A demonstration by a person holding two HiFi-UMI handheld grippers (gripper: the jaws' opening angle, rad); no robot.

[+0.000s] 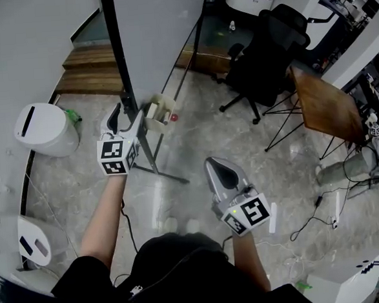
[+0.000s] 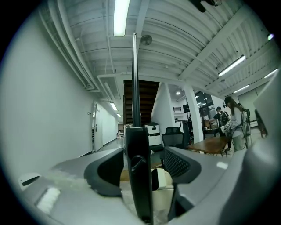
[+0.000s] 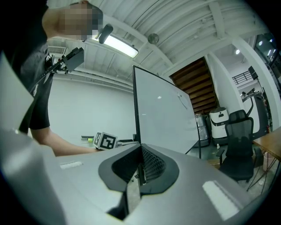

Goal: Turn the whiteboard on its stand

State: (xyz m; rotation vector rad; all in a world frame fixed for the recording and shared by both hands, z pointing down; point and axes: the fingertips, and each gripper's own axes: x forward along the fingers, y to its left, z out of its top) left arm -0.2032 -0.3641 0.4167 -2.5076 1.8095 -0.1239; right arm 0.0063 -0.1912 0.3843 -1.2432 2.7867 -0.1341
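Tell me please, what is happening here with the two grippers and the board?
A person holds one gripper in each hand in front of a whiteboard on its stand. The left gripper has its jaws open around the stand's black upright at the board's edge, and does not appear to be clamping it. The right gripper is shut and empty, held apart from the board.

Big white whiteboard (image 1: 161, 26) with black frame: top chopped off by head view's upper edge. Black upright stand post (image 2: 139, 176) runs off bottom of left gripper view, foot not visible there. Cream boxy thing (image 2: 163, 186) half hidden behind post, no clue what it is. Person's black-shirted torso (image 3: 38, 96) cut by right gripper view's left edge.
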